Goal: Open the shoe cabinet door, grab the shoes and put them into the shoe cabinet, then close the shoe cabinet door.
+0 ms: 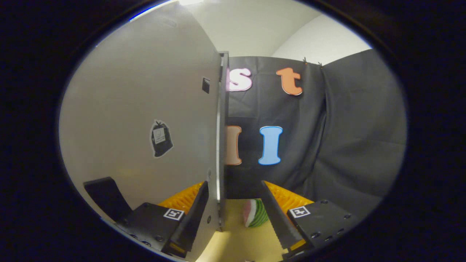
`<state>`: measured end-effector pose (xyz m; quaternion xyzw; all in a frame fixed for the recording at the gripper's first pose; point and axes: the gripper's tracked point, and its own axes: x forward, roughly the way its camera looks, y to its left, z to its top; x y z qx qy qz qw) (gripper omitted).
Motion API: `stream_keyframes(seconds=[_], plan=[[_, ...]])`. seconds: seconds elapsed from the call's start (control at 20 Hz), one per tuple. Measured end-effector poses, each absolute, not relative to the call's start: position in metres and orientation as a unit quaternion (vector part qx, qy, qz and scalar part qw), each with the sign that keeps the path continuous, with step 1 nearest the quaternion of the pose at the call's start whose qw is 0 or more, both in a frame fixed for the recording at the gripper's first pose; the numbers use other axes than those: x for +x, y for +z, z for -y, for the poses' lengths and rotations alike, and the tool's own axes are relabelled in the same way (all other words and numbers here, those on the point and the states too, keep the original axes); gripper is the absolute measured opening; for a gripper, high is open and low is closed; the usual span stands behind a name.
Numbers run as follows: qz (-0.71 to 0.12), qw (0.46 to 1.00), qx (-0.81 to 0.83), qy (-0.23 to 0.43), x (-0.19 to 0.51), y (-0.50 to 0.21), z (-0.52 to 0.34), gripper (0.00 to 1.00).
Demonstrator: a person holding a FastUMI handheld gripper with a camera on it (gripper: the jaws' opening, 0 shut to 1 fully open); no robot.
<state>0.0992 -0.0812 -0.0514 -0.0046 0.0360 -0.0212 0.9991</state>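
The white shoe cabinet door (138,109) stands swung open and I look along it, almost edge-on. Its grey free edge (221,145) runs upright between my fingers, close against the left finger (198,211) and well apart from the right finger (278,214). My gripper (235,183) is open, its jaws wide apart around that edge. On the door's face are a black bag-shaped sticker (161,139) and a small dark square fitting (205,85) near the edge.
Just ahead of the fingers a toy watermelon slice (256,214) lies on a pale yellow surface (236,240). An orange ribbed basket (291,198) sits behind it. The black cloth wall (346,138) closes the space beyond. A dark shape (105,198) shows low on the door's face.
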Motion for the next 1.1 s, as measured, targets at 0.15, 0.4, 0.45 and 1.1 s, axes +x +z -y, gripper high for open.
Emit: stream_keyframes(seconds=[0.15,0.4,0.45,1.1], plan=[[-0.034,0.999,0.011,-0.023,0.105,-0.053,0.041,0.89],[-0.007,1.0,0.019,-0.02,0.124,-0.044,-0.031,0.91],[-0.006,1.0,0.022,-0.015,0.13,-0.044,-0.046,0.92],[-0.008,1.0,0.012,0.003,0.19,-0.049,-0.159,0.91]])
